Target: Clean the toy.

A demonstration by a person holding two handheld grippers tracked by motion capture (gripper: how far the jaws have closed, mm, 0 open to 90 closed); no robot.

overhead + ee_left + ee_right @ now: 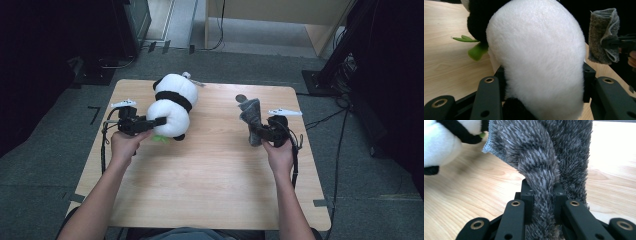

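The left gripper [159, 121] clamps the panda plush [172, 105] at ten o'clock on the table [210, 175] — steadying it, likely for wiping — while the right gripper [256, 131], at two o'clock, pinches the grey cloth [251, 117] upright.

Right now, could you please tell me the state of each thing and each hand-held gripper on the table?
Plush panda: gripped at its white lower body, lying across the table.
Grey cloth: folded, pinched, standing upright.
Left hand-held gripper: shut on the plush panda.
Right hand-held gripper: shut on the grey cloth.
Table: wooden, level.
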